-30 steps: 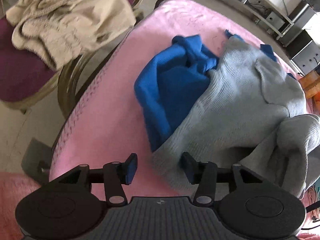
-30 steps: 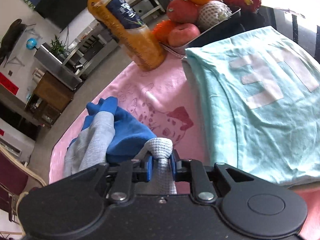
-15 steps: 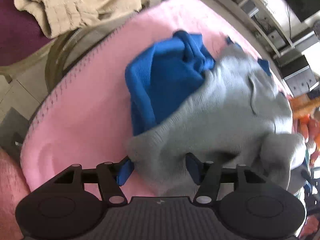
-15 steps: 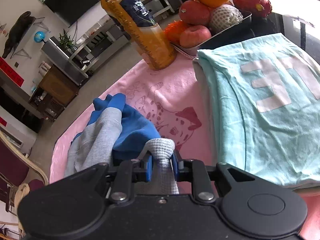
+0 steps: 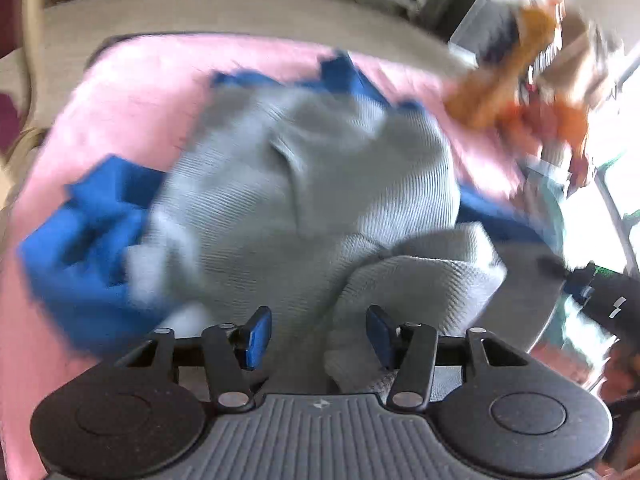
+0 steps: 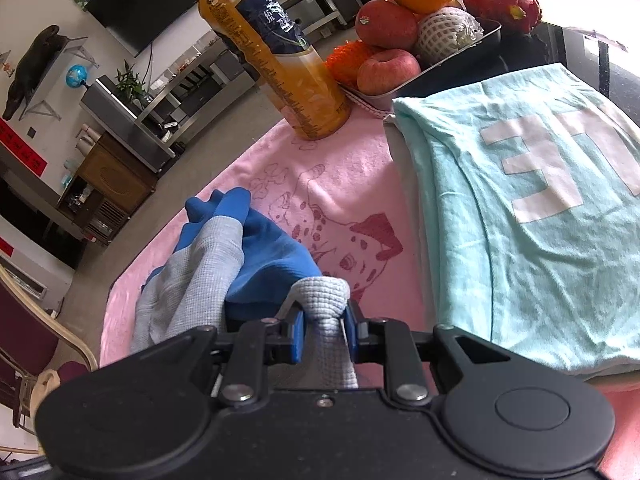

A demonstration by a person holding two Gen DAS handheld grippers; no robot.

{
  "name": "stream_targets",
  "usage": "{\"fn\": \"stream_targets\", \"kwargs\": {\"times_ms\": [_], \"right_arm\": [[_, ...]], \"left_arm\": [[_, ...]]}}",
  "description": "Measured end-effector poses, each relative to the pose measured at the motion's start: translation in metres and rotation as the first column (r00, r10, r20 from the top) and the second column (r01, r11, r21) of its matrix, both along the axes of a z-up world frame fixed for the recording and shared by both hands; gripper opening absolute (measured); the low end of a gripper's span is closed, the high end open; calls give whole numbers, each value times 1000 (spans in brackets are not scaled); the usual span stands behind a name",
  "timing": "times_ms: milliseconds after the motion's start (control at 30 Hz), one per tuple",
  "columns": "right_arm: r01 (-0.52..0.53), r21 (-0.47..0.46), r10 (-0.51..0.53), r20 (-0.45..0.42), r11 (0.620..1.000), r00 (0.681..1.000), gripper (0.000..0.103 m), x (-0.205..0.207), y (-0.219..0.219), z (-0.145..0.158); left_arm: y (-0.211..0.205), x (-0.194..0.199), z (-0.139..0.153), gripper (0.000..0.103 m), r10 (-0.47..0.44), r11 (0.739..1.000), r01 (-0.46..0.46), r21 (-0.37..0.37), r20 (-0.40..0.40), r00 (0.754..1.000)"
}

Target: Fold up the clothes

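A grey and blue knit garment (image 5: 320,184) lies bunched on the pink blanket (image 5: 132,92). The left wrist view is blurred. My left gripper (image 5: 318,334) is open, its blue pads (image 5: 256,334) on either side of a grey fold close in front. My right gripper (image 6: 322,326) is shut on a grey knit edge (image 6: 324,296) of the same garment (image 6: 208,264), held just above the blanket (image 6: 340,184). A folded light teal T-shirt (image 6: 520,216) with white letters lies to the right.
An orange juice bottle (image 6: 272,52) stands on the blanket's far edge. A tray of fruit (image 6: 420,28) sits beside it. A maroon chair (image 6: 28,320) stands at the left, off the table. Shelves and cabinets line the far wall.
My left gripper has swung right over the garment, and grey fabric now lies between its open pads. My right gripper keeps its hold and has moved slightly.
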State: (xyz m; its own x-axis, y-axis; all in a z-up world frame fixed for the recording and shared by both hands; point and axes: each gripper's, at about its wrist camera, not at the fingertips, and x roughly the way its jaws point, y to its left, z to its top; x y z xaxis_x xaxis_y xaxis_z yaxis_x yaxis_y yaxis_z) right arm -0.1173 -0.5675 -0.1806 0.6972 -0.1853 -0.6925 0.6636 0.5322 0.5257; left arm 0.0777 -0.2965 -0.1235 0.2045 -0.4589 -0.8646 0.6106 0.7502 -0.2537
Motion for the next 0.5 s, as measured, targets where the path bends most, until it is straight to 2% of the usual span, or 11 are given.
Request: {"fn": "stream_targets", "kwargs": {"times_ms": [33,67,200,300,400,500], "right_arm": [[-2,1,2,-1,1000,1000,22,0,-1,0],[-3,3,3,0,1000,1000,22,0,-2,0],[-11,19,11,14,1000,1000,22,-2,-3,0],[-16,23,15,17,1000,1000,22,-2,-3,1],[-18,28,17,21,999,1000,22,-1,-1,1],[-21,25,21,18,999,1000,22,-1,0,0]], "left_arm": [[-5,1,-4,45,14,1000,-15,28,14,1000],[1,-1,1,43,34,999,-35,11,24,999],[58,-12,40,45,121,989,-111,-95,108,987],[106,-21,66,52,206,975,-185,-122,181,962],[146,-24,54,52,305,950,-293,-109,117,945],[171,-29,16,49,393,918,-392,-58,8,920]]}}
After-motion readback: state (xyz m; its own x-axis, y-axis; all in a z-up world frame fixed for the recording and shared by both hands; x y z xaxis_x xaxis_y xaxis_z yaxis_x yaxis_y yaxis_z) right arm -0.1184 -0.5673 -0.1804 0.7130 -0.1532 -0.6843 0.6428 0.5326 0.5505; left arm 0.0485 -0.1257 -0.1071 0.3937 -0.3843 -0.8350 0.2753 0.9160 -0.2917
